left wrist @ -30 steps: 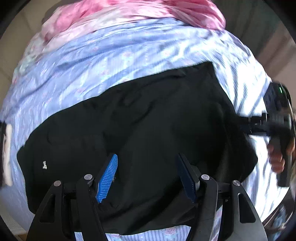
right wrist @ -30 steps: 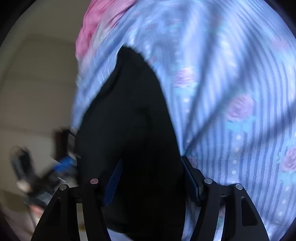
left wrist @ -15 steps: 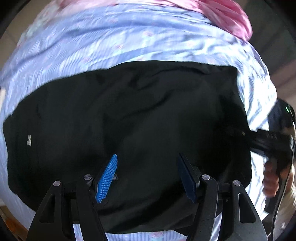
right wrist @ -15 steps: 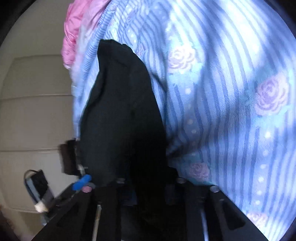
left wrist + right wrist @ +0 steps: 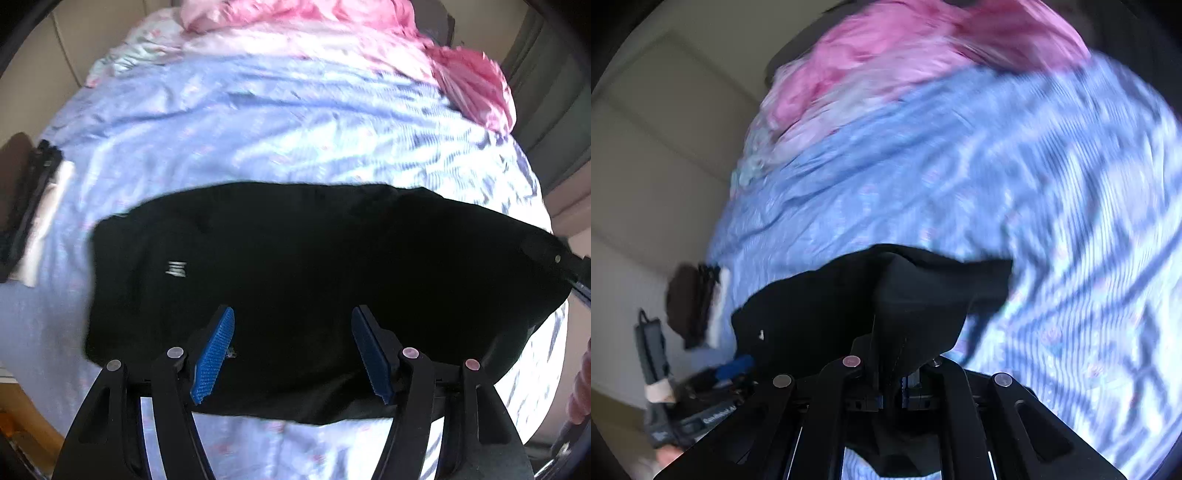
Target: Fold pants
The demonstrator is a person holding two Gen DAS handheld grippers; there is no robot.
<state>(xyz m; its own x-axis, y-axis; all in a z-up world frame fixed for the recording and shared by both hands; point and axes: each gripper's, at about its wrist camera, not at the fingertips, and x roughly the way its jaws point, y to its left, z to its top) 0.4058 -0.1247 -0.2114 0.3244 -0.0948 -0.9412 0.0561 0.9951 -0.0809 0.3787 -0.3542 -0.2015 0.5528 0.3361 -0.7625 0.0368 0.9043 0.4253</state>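
One black pants (image 5: 295, 266): right gripper (image 5: 892, 384) pinches them, left gripper (image 5: 293, 350) spread.

We see strong light striking the striped bedsheet (image 5: 258, 122), which blows out toward white at the right in both views. Dark banded shadows cross the sheet in the right wrist view. The black pants (image 5: 295, 266) read as a near-featureless mass. Motion blur smears the pink bedding (image 5: 894, 48) and the sheet's stripes. Fisheye distortion curves the scene, and black vignetting fills the corners.
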